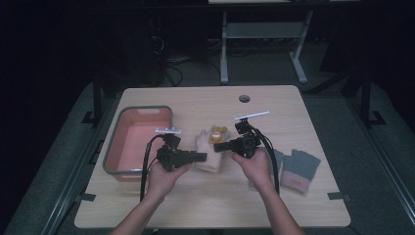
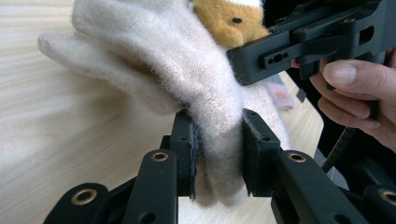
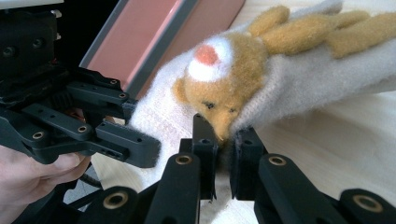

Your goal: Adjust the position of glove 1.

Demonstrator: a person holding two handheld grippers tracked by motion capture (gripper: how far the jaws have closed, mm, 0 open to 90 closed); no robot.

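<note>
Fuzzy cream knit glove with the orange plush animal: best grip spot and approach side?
Grip the fuzzy cream knit glove at its two side edges near the cuff, one gripper from each side, as the left gripper and right gripper do now. The limp knit bunches thin there, and the orange plush animal stays uncrushed.

On the wooden table point(image 1: 274, 205) a person holds two black grippers that point toward each other. The left gripper point(image 1: 200, 157) and the right gripper point(image 1: 219, 146) meet at a cream glove point(image 1: 208, 159) with an orange plush figure point(image 1: 218, 133) on it. A pink bin point(image 1: 139, 142) with grey rim stands at the left. Two grey gloves point(image 1: 299, 169) with pink cuffs lie at the right, near the right hand point(image 1: 254, 166).
</note>
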